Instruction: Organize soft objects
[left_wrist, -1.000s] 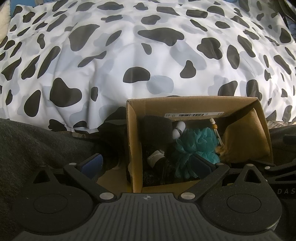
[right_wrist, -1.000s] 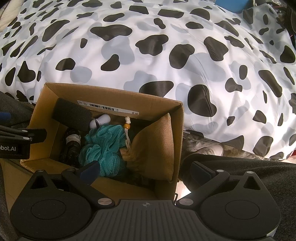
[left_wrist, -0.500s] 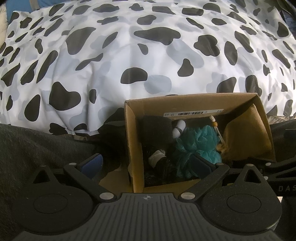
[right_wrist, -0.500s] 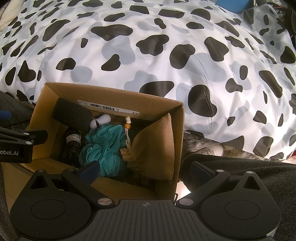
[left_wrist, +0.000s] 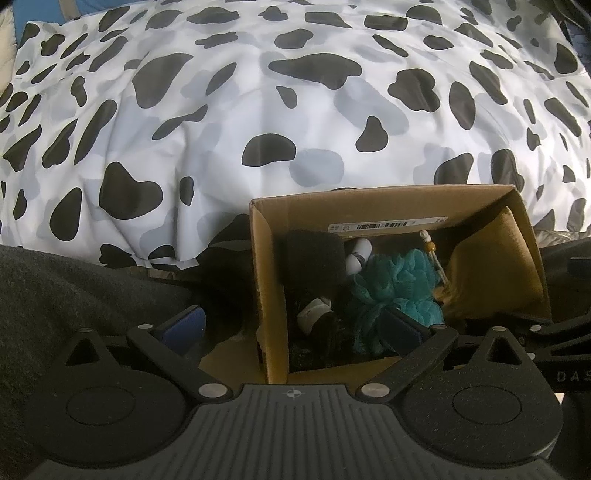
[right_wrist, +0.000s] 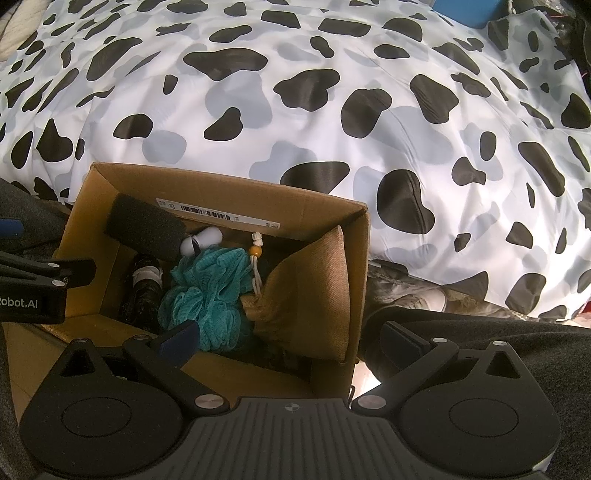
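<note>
Both the left gripper (left_wrist: 291, 326) and the right gripper (right_wrist: 291, 338) are hovering with jaws apart astride the walls of the cardboard box (right_wrist: 221, 192), which is sitting at the bedspread's (right_wrist: 332, 122) near edge holding the teal loofah (right_wrist: 210, 291) at its middle, so the next reach is probably needing one gripper to come down on it.

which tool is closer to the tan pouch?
Right, by my read. The right tool straddles the box wall that the tan pouch leans on; the left tool straddles the opposite wall, across the teal loofah.
</note>
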